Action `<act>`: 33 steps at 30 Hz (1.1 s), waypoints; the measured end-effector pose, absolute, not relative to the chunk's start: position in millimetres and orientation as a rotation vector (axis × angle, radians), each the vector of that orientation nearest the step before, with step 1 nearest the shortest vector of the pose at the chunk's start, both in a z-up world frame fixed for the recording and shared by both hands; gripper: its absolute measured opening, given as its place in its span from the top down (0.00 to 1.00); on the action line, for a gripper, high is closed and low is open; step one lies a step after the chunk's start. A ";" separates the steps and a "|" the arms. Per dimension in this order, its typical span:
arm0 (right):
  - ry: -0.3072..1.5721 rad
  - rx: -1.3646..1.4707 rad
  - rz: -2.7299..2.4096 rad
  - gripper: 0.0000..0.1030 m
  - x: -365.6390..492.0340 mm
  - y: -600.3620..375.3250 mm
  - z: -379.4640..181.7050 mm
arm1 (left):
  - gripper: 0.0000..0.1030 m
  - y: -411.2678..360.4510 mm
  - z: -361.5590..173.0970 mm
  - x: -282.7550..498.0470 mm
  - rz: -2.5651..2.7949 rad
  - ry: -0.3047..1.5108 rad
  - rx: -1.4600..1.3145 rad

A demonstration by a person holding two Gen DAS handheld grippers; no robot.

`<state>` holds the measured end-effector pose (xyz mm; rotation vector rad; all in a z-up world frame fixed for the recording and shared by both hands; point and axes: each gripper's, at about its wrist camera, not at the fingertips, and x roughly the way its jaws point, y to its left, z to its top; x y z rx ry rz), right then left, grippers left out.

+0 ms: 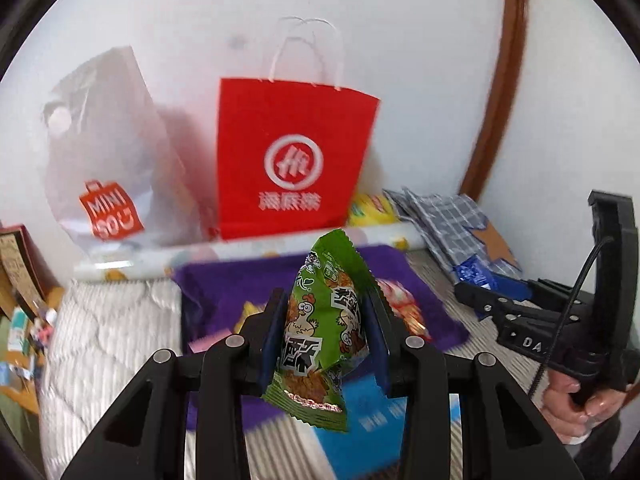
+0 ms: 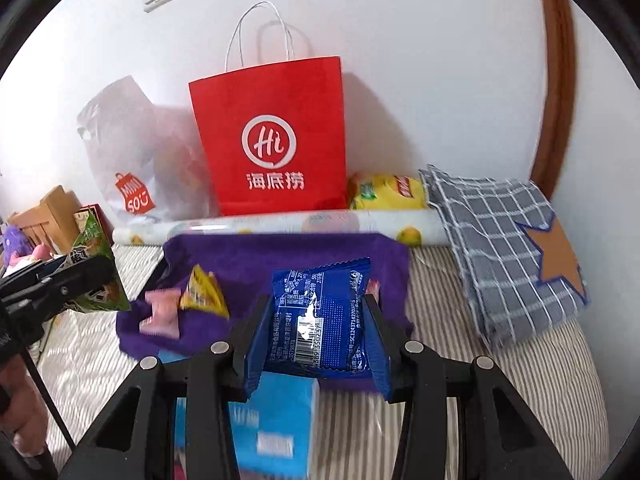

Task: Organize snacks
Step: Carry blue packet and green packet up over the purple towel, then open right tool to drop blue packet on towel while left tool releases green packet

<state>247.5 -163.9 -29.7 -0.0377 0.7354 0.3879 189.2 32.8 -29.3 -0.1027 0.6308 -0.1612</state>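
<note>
Left gripper (image 1: 326, 340) clamps a green crinkly snack packet (image 1: 324, 320), right gripper (image 2: 316, 334) a blue foil packet (image 2: 322, 320) — either could slip short of the red paper bag (image 2: 272, 140) at twelve o'clock.

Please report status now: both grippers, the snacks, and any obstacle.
Left gripper shut on green snack packet. Right gripper shut on blue snack packet. Red paper bag upright ahead, nothing blocking.

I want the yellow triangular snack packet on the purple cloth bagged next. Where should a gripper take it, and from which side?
Judging from the right wrist view, grip the yellow triangular packet across its puffed middle, coming from above. It lies flat on the purple cloth, so its sides are low. Keep the fingers off the pink candies beside its left edge.
</note>
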 end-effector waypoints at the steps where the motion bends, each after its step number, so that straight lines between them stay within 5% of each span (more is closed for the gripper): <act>1: 0.733 -0.040 0.390 0.60 253.6 -160.9 -29.5 | 0.63 35.7 -30.1 196.2 -0.150 0.625 -0.102; 13: 0.818 -0.081 0.372 0.60 297.1 -153.8 -104.1 | 0.68 84.6 -94.9 228.9 -0.068 0.731 -0.195; 15: 0.829 -0.070 0.372 0.60 300.8 -154.6 -108.5 | 0.74 87.7 -101.3 231.2 -0.057 0.744 -0.210; 33: 0.920 -0.080 0.419 0.57 307.3 -145.5 -130.2 | 0.73 79.2 -113.7 232.9 -0.062 0.790 -0.183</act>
